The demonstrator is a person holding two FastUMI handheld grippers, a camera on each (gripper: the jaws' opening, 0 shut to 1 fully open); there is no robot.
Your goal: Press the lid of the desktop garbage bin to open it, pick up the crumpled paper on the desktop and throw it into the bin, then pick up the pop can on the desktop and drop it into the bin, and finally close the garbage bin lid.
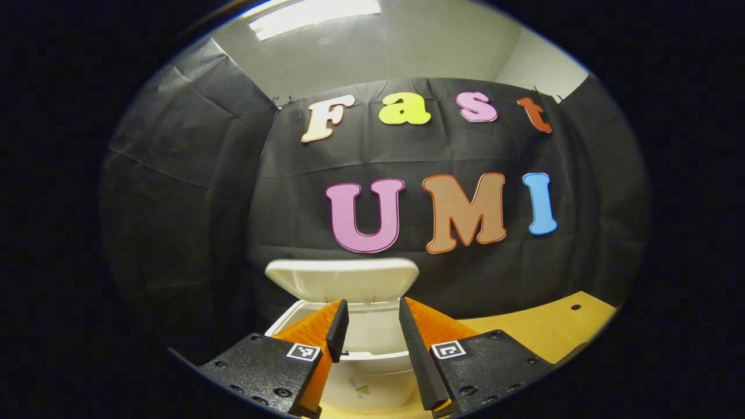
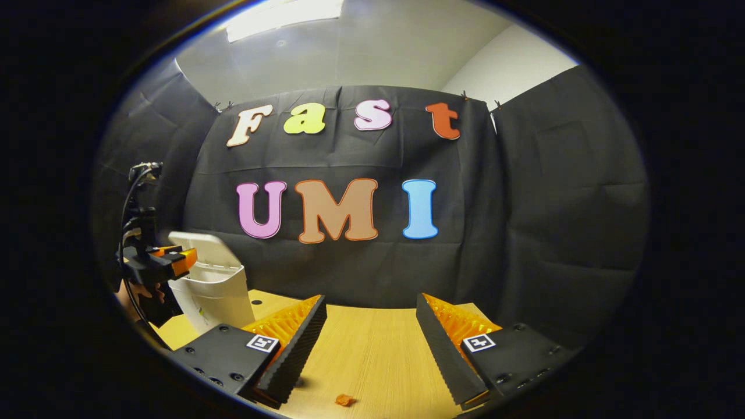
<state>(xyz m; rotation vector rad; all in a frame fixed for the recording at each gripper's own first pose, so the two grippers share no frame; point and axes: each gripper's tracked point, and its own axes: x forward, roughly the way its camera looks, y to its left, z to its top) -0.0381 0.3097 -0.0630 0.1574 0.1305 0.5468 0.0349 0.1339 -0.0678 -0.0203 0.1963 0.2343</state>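
Bin [image 1: 361, 343] lid [image 1: 342, 279] up at 12 o'clock; left gripper [image 1: 372, 337], right gripper [image 2: 369, 343] both parted, empty; paper, can, closing judged outstanding.

left gripper [image 1: 372, 326]: fingers parted, level | right gripper [image 2: 369, 326]: fingers parted, level
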